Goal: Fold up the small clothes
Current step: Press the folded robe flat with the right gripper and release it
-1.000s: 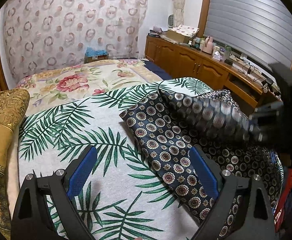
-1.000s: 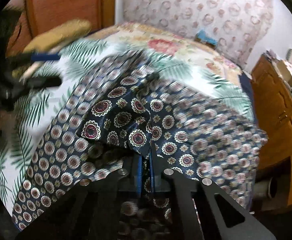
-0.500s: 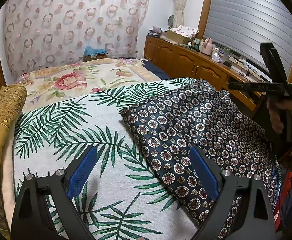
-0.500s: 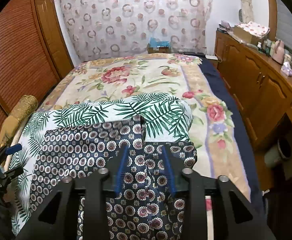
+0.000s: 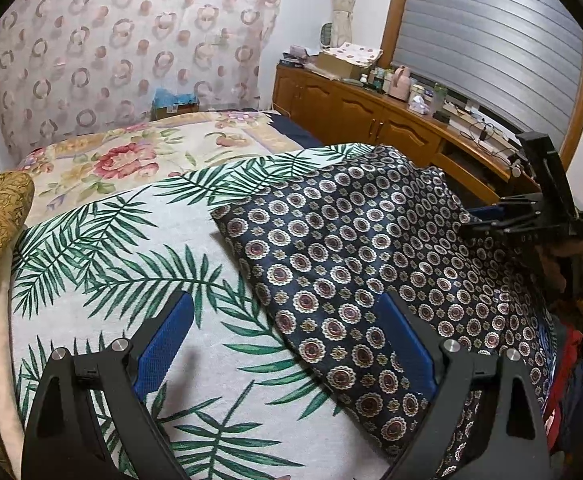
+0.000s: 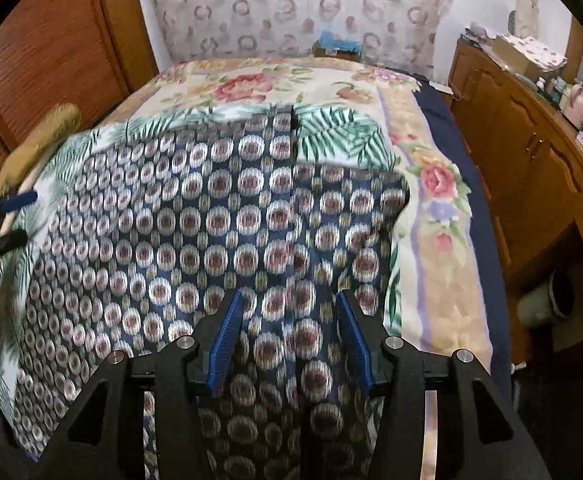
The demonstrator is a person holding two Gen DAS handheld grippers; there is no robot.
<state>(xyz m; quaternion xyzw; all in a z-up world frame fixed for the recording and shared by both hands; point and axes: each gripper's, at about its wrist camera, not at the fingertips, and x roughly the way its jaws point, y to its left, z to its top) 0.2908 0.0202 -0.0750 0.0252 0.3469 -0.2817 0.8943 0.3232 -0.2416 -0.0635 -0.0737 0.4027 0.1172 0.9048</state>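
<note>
With both the left gripper (image 5: 287, 344) and the right gripper (image 6: 291, 340) gaping empty just above it, the navy medallion-print garment (image 5: 371, 256) lies spread on the palm-leaf sheet (image 5: 111, 260), so pinch matching edges evenly before folding toward the floral bedspread (image 6: 291, 80).

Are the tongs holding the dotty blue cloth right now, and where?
No, nothing is held. The left tongs are wide open over the near edge of the patterned cloth. The right tongs are open above it too, gripping nothing.
</note>
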